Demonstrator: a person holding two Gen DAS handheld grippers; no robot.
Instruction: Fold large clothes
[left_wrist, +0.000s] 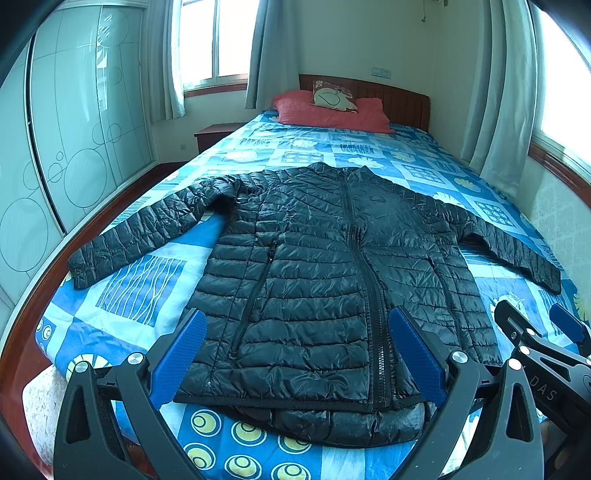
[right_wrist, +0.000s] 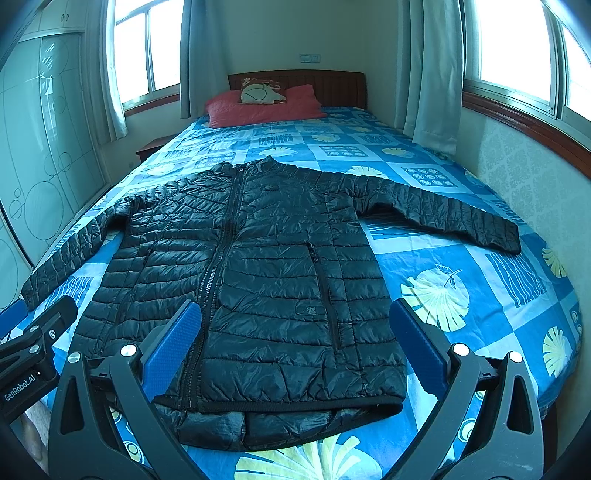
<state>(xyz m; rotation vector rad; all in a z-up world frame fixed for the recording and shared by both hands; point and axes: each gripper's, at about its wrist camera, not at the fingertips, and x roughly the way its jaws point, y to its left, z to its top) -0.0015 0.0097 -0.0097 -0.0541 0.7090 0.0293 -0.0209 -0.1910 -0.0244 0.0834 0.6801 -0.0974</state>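
A black quilted puffer jacket (left_wrist: 314, 266) lies flat and zipped on the bed, front up, collar toward the headboard, both sleeves spread out to the sides. It also shows in the right wrist view (right_wrist: 266, 266). My left gripper (left_wrist: 295, 325) is open and empty, hovering above the jacket's hem. My right gripper (right_wrist: 295, 325) is open and empty, above the hem further right. The right gripper shows at the left wrist view's right edge (left_wrist: 546, 332). The left gripper shows at the right wrist view's left edge (right_wrist: 37, 332).
The bed has a blue patterned sheet (left_wrist: 140, 288) with a red pillow (left_wrist: 325, 110) and wooden headboard (left_wrist: 402, 99) at the far end. A glass wardrobe (left_wrist: 74, 129) stands left, a nightstand (left_wrist: 214, 134) beyond it. Curtained windows (right_wrist: 517, 44) line the right wall.
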